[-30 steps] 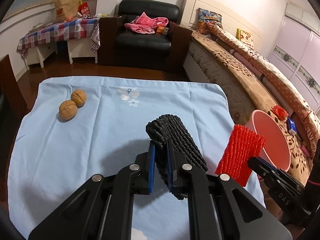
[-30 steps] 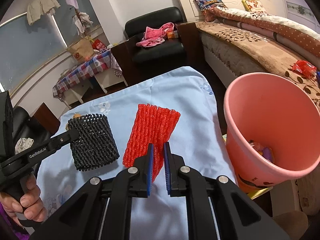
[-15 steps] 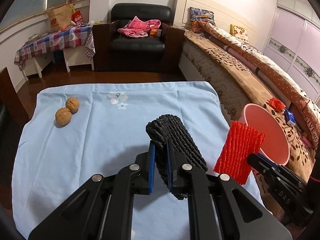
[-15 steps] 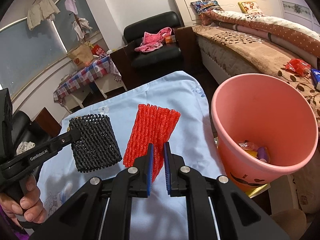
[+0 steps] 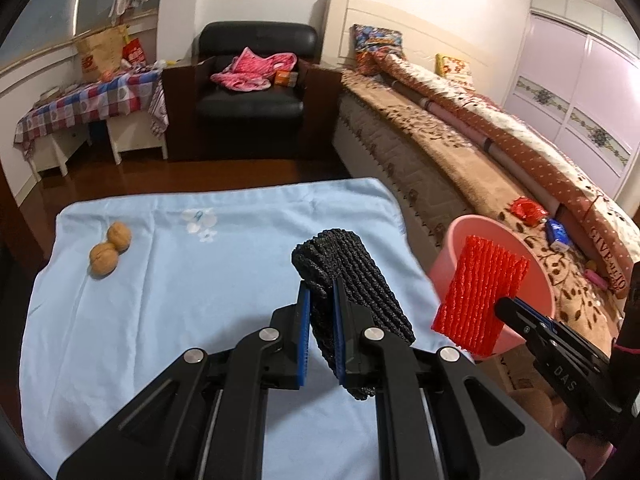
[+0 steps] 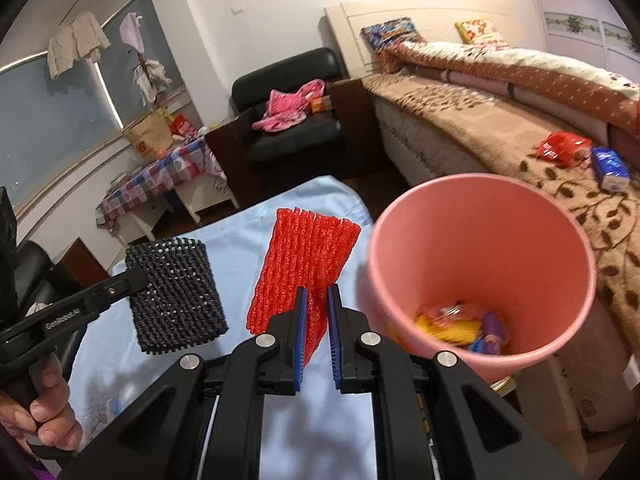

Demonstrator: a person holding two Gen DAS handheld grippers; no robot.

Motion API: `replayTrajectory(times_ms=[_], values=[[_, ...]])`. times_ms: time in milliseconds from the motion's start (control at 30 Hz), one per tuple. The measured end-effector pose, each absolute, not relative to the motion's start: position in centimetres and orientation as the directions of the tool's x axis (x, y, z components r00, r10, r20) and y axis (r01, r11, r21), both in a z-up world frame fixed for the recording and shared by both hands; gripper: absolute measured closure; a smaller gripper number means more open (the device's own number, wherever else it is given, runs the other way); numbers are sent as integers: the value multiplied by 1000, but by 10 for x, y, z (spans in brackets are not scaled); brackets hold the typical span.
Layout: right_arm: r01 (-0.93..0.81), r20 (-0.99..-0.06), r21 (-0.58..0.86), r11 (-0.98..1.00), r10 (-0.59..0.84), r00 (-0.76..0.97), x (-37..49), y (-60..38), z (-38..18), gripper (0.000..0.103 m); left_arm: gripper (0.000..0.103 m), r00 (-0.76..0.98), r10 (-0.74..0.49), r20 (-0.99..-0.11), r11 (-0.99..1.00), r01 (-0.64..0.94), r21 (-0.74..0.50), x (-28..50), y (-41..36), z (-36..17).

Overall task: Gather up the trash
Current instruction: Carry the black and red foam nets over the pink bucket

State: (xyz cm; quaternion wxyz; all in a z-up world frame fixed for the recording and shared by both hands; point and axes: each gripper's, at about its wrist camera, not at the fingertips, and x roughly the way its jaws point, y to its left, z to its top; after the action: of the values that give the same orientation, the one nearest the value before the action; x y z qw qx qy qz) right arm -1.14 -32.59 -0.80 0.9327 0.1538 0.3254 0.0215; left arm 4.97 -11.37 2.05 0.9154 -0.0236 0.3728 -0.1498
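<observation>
Two walnuts on the blue cloth; beyond, a black armchair with pink clothes.

1. Left wrist view: taken from behind the left gripper, close above the counter, facing the armchair and bed.
2. Right wrist view: taken from behind the right gripper, angled toward the pink bucket.
3. Shared: counter, bucket, armchair, bed, and each other's gripper.

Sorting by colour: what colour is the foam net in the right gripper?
Red foam net, clearest in the right wrist view.
</observation>
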Motion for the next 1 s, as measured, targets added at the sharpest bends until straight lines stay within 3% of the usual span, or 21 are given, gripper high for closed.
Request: replayTrajectory(times_ms=[467,1000], values=[[235,-561,284,930,-38,827,-35,-417,5,93,93,652,-423,-629,893,416,-169,58,-197,47],[322,-597,294,900,-90,797,-32,-463,-31,93,93,585,-431,-687,855,508,-104,68,-285,15]])
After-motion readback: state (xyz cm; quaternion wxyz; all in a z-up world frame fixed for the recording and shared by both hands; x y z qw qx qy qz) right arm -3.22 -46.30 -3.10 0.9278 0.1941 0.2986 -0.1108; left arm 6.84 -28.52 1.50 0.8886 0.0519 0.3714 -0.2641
